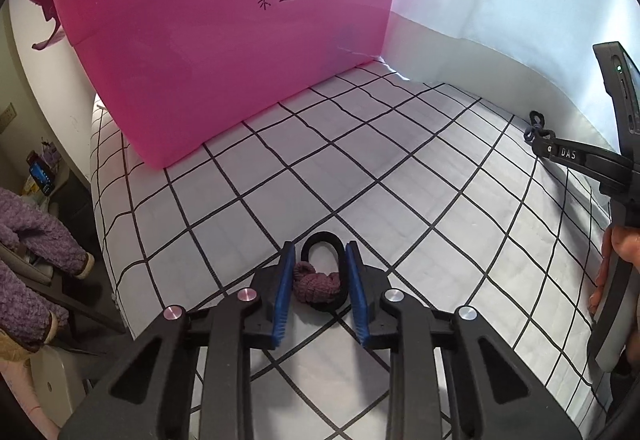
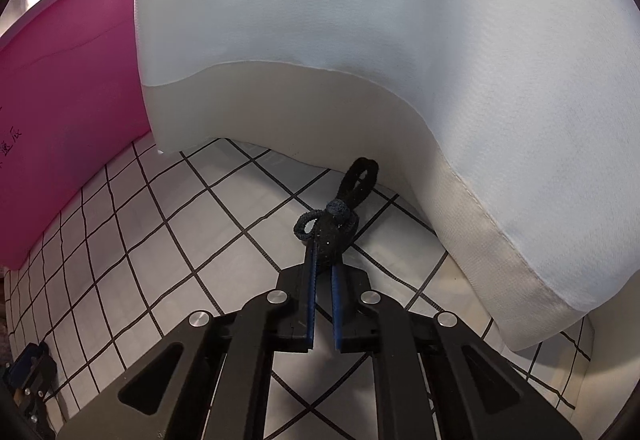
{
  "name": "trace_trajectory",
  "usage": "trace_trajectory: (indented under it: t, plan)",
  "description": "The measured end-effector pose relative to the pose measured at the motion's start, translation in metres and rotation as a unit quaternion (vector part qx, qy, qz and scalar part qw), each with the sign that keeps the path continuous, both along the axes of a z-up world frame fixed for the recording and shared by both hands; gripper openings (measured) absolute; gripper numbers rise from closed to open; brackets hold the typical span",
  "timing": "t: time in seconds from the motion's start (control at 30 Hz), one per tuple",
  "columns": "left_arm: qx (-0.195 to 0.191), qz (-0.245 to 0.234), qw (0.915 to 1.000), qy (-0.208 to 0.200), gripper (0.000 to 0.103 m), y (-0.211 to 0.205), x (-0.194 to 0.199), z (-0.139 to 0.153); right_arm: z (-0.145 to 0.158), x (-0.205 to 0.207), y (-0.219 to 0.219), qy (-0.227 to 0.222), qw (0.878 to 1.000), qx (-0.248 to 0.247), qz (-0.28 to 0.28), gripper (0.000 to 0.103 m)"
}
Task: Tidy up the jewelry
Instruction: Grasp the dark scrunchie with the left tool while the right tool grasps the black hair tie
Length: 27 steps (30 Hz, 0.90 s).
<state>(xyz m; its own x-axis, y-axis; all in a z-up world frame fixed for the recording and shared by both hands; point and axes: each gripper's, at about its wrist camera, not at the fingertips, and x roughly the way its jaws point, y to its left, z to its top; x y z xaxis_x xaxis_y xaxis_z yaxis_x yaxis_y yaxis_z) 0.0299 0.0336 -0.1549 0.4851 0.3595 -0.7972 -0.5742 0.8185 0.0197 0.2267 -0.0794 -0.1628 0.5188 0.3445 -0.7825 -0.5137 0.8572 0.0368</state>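
Pinching the dark blue-black knotted hair tie (image 2: 332,228) between its blue pads, my right hand-held gripper (image 2: 323,260) is clamped shut on the tie's bulky knot, with the tie's loops sticking out beyond the fingertips. The tie sits just in front of the white padded cushion (image 2: 360,39), low over the white sheet with the black grid (image 2: 200,240).

My left hand-held gripper (image 1: 318,260) has its jaws drawn in around a second tie, a black elastic loop with a mauve knitted knot (image 1: 318,280), which lies flat on the grid sheet. The pads stand just beside the loop on either side; I cannot tell whether they actually press on it. From this tie, the pink plastic bin (image 1: 224,39) with handwritten characters on its wall stands well beyond, at the far left of the bed. My right hand (image 1: 616,264) shows off to the right of it, around the gripper's handle.
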Motion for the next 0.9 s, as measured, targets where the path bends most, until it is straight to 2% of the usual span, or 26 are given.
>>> trace_trajectory:
  t: [0.2,0.43,0.67,0.9]
  plan:
    - [-0.016,0.007,0.9999,0.001,0.020,0.004,0.002,0.001,0.002,-0.014,-0.004,0.005,1.000,0.016,0.014,0.006]
    - [-0.021,-0.001,0.9997,-0.008,0.018,0.003,0.000,0.016,0.016,-0.030,-0.020,0.014,0.999,0.032,0.027,0.006]
    - [-0.018,-0.020,0.9993,-0.026,0.018,0.000,-0.008,0.050,0.045,-0.058,-0.030,0.018,0.998,0.050,0.042,0.006]
    - [-0.002,-0.011,0.9986,-0.052,0.018,0.000,-0.022,0.098,0.085,-0.084,-0.040,0.018,0.995,0.076,0.067,0.006]
